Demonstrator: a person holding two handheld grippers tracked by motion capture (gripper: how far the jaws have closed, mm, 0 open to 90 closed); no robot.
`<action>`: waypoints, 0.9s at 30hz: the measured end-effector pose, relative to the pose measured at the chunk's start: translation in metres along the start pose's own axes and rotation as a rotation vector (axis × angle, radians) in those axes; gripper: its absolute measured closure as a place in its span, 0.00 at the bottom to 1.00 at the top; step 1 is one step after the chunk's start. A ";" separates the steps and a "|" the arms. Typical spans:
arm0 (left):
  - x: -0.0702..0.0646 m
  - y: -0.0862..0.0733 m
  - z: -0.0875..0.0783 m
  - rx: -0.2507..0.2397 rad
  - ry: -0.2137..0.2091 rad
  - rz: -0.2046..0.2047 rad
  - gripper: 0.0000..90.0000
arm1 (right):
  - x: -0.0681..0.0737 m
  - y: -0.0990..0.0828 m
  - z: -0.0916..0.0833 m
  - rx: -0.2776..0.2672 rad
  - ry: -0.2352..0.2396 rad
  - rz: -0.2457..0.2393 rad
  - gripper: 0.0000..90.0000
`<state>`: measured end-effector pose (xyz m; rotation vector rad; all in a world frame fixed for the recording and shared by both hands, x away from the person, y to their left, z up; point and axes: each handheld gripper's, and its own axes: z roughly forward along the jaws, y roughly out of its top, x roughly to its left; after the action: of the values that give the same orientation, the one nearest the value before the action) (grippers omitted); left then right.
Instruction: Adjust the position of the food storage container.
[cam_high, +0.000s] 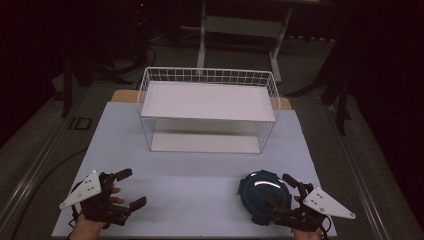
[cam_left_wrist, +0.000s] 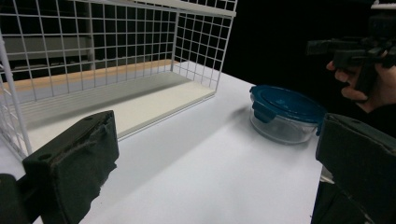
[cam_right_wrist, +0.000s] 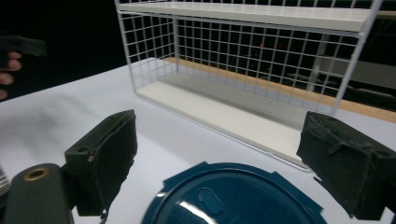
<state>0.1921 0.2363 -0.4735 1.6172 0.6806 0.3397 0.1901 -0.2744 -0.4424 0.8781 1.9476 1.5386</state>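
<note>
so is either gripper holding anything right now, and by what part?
Nothing held. Left gripper is open over bare table; right gripper is open, its fingers either side of the blue-lidded container, not closed on it.

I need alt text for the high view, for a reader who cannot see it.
A white table holds a white wire shelf rack at the back and a round container with a blue lid at the front right. The open right gripper reaches around it; the open left gripper waits front left.

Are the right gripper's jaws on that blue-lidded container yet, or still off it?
Apart. In the right gripper view the right gripper stands wide open, white table showing between each jaw and the lid of the container below them.
</note>
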 end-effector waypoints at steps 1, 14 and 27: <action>0.000 0.000 0.000 0.001 0.000 0.004 0.00 | 0.002 0.001 0.000 0.003 0.004 -0.006 0.13; -0.002 0.002 0.001 -0.005 -0.014 0.009 0.00 | 0.001 0.036 -0.001 0.016 0.089 -0.020 0.12; -0.003 0.001 0.003 0.006 -0.028 0.016 0.00 | -0.032 0.033 -0.012 0.066 0.011 0.037 0.15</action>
<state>0.1920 0.2316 -0.4724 1.6309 0.6490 0.3263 0.2083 -0.3015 -0.4076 0.9395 2.0103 1.5103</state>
